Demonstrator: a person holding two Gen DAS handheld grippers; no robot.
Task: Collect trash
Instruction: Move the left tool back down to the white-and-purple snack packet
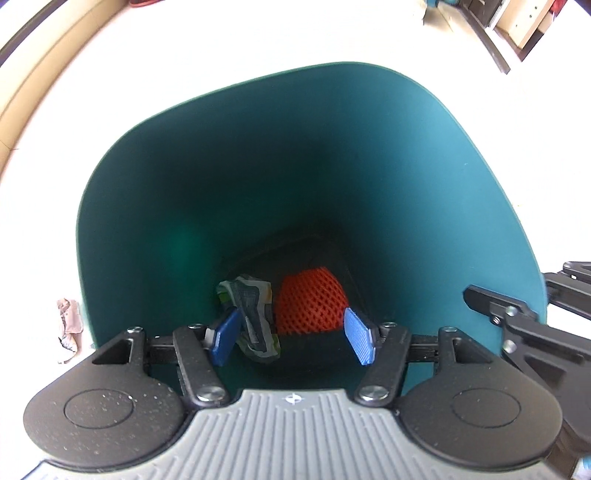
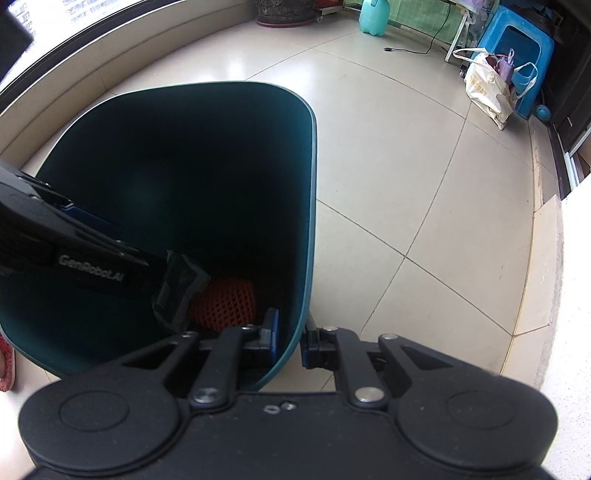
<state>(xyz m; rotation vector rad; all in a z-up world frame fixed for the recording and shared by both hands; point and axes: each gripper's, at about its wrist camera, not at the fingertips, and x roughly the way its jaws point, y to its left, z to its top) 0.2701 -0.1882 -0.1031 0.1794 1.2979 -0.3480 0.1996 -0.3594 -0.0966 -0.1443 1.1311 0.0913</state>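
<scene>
A teal trash bin [image 1: 424, 166] stands on the floor; it also shows in the right wrist view [image 2: 306, 206]. An orange foam net [image 1: 312, 301] lies at its bottom, also seen from the right [image 2: 229, 302]. My left gripper [image 1: 291, 336] is open over the bin's mouth. A crumpled grey-green wrapper [image 1: 255, 317] hangs by its left blue pad [image 1: 223, 341], apart from the right pad; it shows in the right wrist view too [image 2: 179, 291]. My right gripper [image 2: 290, 341] is shut on the bin's near rim, one finger inside, one outside.
A crumpled pinkish paper [image 1: 68, 328] lies on the floor left of the bin. A white shopping bag [image 2: 487, 88], a blue stool [image 2: 517, 48] and a green jug [image 2: 375, 16] stand at the far side. A red slipper [image 2: 5, 365] lies at the left.
</scene>
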